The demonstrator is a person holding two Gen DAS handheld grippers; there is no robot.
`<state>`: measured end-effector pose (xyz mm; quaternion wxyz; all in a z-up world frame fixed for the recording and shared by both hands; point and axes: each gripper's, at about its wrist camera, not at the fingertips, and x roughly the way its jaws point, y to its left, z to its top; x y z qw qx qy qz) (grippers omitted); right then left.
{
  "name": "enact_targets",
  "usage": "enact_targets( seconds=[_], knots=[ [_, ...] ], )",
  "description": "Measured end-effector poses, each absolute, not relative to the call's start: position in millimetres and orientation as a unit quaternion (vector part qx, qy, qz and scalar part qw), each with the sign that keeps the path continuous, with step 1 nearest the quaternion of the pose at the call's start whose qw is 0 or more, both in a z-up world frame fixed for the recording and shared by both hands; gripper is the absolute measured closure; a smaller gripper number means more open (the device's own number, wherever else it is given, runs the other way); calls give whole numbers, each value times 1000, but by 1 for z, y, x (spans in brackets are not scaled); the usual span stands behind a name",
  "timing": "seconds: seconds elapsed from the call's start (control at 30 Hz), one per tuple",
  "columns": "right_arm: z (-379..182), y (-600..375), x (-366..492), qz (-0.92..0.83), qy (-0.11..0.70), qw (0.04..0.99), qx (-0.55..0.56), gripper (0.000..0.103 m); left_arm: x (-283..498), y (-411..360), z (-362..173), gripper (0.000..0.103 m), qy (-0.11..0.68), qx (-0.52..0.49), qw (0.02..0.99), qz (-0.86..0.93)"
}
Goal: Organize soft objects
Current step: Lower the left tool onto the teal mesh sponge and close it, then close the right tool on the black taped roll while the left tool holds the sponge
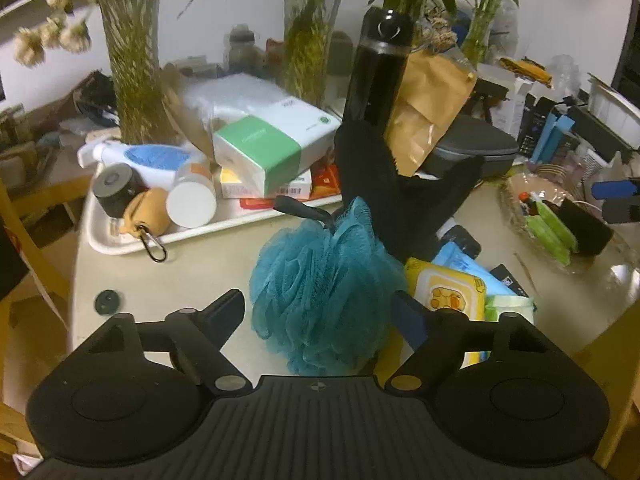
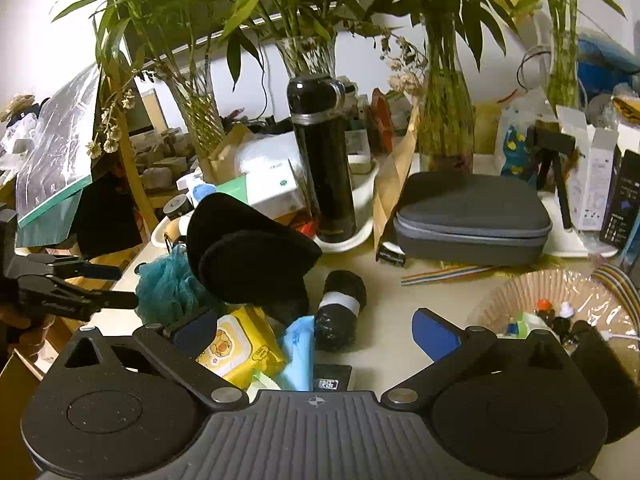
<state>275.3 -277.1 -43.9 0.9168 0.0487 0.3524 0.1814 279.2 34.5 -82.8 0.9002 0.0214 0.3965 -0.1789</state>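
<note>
Teal mesh bath pouf, ruffled and puffy with a dark loop at its top, sits on the table between the spread fingers of my left claw, neither pad pressing it. Its lower edge hides behind the claw body. My right claw gapes wide over wipe packs and a black roll, holding nothing. A black cap partly covers the pouf.

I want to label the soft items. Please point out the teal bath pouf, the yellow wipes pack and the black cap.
teal bath pouf (image 1: 320, 288), left wrist view, middle of the mesh.
yellow wipes pack (image 2: 236, 346), right wrist view, printed top face.
black cap (image 2: 248, 256), right wrist view, crown.
</note>
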Motion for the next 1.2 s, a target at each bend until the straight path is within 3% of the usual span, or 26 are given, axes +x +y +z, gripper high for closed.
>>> enact_targets(
  seconds=[0.1, 0.17, 0.3, 0.37, 0.47, 0.67, 0.83, 0.93, 1.2],
  knots=[
    [-48, -280, 279, 181, 360, 913, 59, 0, 291, 33, -91, 29, 406, 19, 896, -181],
    [-49, -280, 282, 182, 363, 912, 59, 0, 298, 30, -96, 42, 413, 22, 891, -186],
    [-52, -277, 284, 158, 365, 917, 31, 0, 306, 30, -103, 52, 423, 8, 884, -200],
    [-54, -277, 285, 155, 367, 917, 28, 0, 308, 29, -102, 70, 427, 6, 882, -199],
    [-55, -278, 287, 159, 369, 915, 34, 0, 308, 30, -99, 83, 429, 0, 883, -194],
    [-61, -273, 295, 159, 378, 912, 21, 0, 301, 29, -89, 90, 417, 5, 890, -187],
    [-70, -267, 307, 160, 394, 905, 6, 1, 290, 35, -72, 91, 394, -3, 901, -181],
    [-74, -266, 311, 160, 404, 901, 8, 7, 284, 39, -62, 91, 379, -5, 908, -177],
    [-81, -260, 325, 168, 416, 894, 11, 8, 271, 52, -46, 91, 346, -17, 923, -166]
  ],
)
